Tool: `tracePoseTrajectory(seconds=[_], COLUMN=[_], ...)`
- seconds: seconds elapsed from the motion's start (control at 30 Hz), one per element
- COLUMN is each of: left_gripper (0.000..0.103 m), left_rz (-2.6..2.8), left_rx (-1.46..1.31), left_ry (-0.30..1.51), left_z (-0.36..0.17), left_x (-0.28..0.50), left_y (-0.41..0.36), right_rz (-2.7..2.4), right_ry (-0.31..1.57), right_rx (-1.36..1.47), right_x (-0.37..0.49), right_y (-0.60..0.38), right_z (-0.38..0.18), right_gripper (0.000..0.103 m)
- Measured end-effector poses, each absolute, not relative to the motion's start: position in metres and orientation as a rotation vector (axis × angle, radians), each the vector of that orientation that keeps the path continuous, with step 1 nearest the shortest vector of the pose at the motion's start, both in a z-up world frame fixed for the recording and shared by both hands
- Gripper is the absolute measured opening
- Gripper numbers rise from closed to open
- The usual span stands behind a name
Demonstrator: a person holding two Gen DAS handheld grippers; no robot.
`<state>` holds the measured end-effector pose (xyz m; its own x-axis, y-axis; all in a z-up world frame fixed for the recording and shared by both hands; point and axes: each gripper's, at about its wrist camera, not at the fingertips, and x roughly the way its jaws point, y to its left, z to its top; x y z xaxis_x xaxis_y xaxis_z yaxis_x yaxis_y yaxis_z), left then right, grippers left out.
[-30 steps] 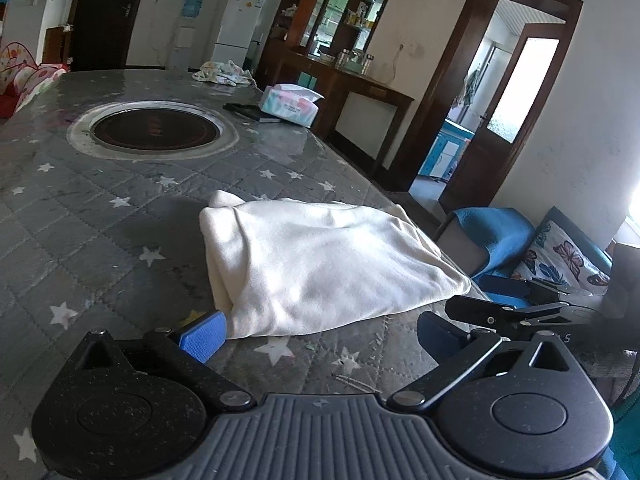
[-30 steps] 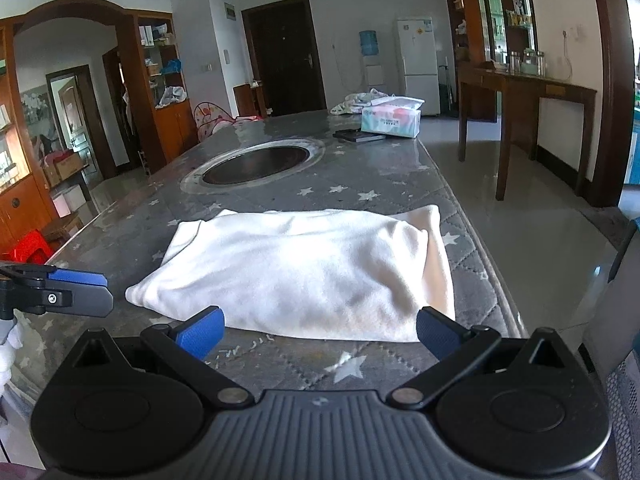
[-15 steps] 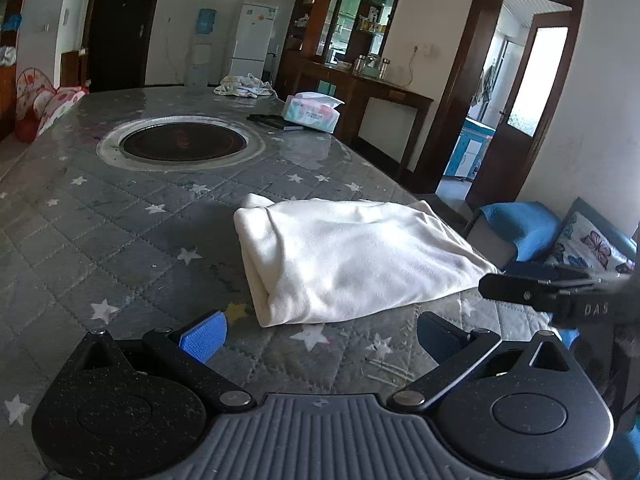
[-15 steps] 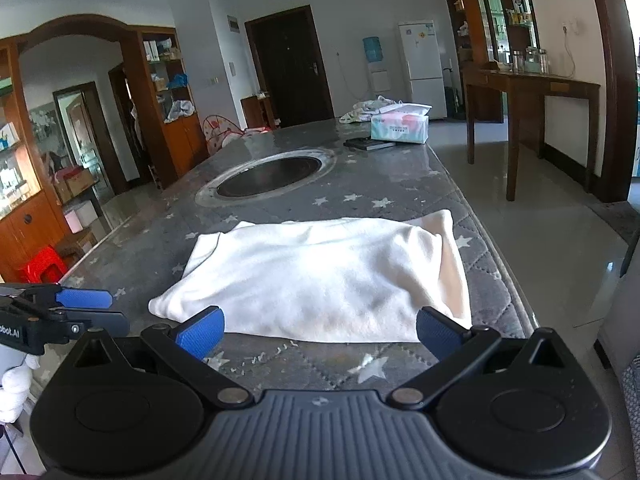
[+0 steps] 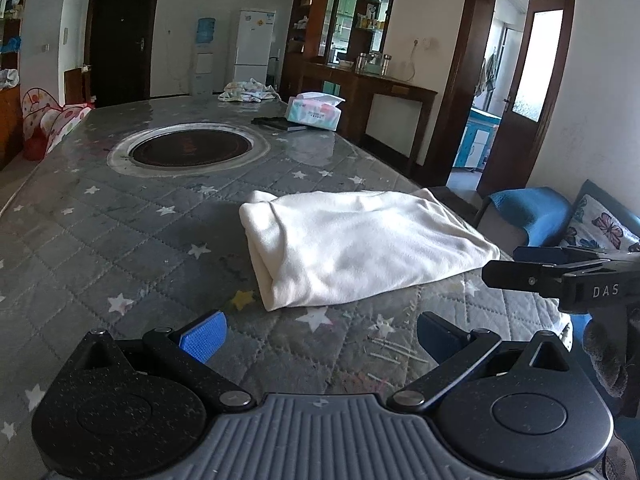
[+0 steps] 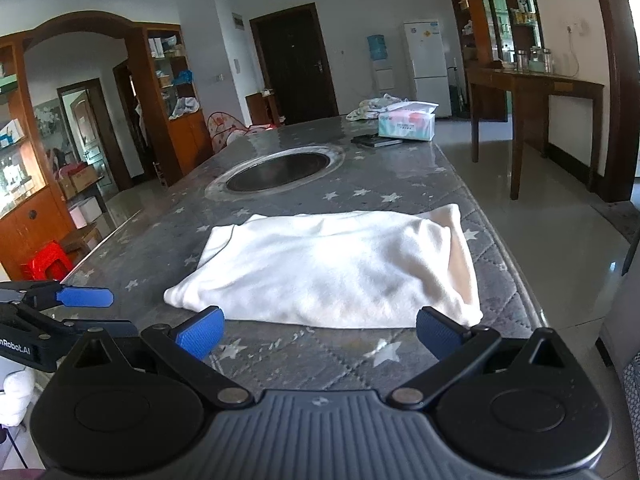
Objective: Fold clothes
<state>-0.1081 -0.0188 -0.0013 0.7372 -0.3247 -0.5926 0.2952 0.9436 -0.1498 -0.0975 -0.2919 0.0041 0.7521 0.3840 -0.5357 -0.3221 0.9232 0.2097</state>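
Note:
A white garment (image 5: 360,246) lies folded into a thick rectangle on the grey star-patterned table cover (image 5: 120,240). In the right wrist view the same white garment (image 6: 340,268) sits just beyond my fingers. My left gripper (image 5: 320,332) is open, hovering short of the garment's near corner with nothing between its blue pads. My right gripper (image 6: 320,330) is also open and empty, close to the garment's near edge. The right gripper (image 5: 560,276) shows at the right edge of the left wrist view, and the left gripper (image 6: 60,308) at the left edge of the right wrist view.
A round dark cooktop (image 5: 192,148) is sunk into the table's middle. Farther back lie a tissue box (image 5: 314,112), a dark flat object (image 5: 276,122) and a crumpled cloth (image 5: 248,91). A blue chair (image 5: 528,212) and a patterned cushion (image 5: 604,228) stand past the table's right edge.
Both grippers have pulled back and risen slightly from the garment. The left one has swung so the garment sits farther right in its view. The garment has not moved.

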Motion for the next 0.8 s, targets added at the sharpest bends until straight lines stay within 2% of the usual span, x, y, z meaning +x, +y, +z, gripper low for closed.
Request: tracePoseTrajectory(seconds=[0.8], left_gripper=[0.103], left_rz=[-0.247], left_rx=[-0.022], left_ry=[0.695], left_z=[-0.010], left_x=[-0.123], left_y=[-0.028], right_rz=[0.355], right_ry=[0.635], right_rx=[0.027], right_x=[-0.113], right_y=[-0.273], right_z=[0.000], right_gripper=[0.103])
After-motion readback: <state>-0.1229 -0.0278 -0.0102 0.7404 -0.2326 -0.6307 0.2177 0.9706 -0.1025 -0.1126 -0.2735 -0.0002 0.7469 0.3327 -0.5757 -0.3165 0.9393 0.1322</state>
